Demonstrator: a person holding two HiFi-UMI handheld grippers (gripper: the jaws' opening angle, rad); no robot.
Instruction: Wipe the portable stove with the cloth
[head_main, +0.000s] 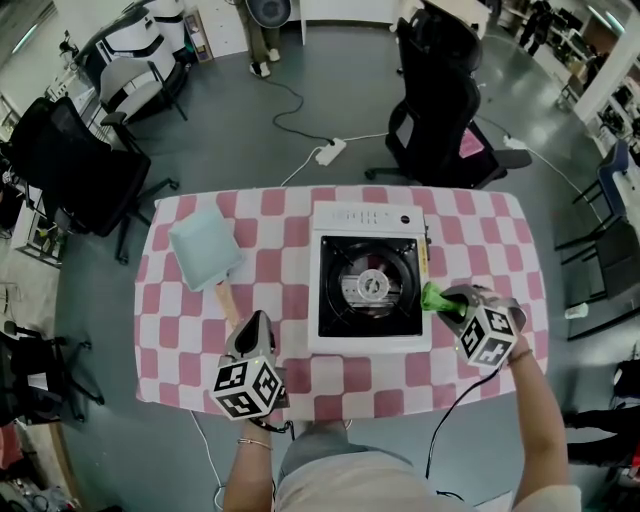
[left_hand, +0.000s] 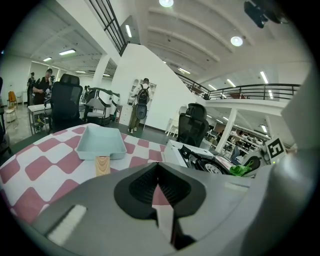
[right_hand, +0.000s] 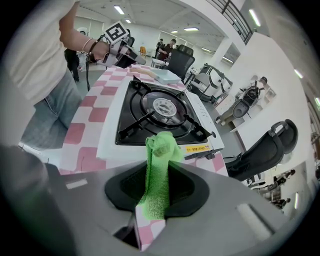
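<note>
The white portable stove (head_main: 369, 284) with a black burner top sits on the checkered table, right of centre; it also shows in the right gripper view as the stove (right_hand: 160, 117) and in the left gripper view as the stove (left_hand: 200, 160). My right gripper (head_main: 448, 302) hovers at the stove's right edge, shut on a green cloth (head_main: 433, 296). The cloth (right_hand: 157, 172) stands bunched up between the jaws of the right gripper (right_hand: 157, 192). My left gripper (head_main: 258, 330) is over the table left of the stove, its jaws closed with nothing held, as the left gripper (left_hand: 159, 187) shows.
A pale blue dustpan (head_main: 205, 248) with a wooden handle lies on the table's left part, seen too as the dustpan (left_hand: 100, 142). The pink-and-white tablecloth (head_main: 290, 215) covers the table. Black office chairs (head_main: 440, 110) and a power strip (head_main: 330, 152) stand behind the table.
</note>
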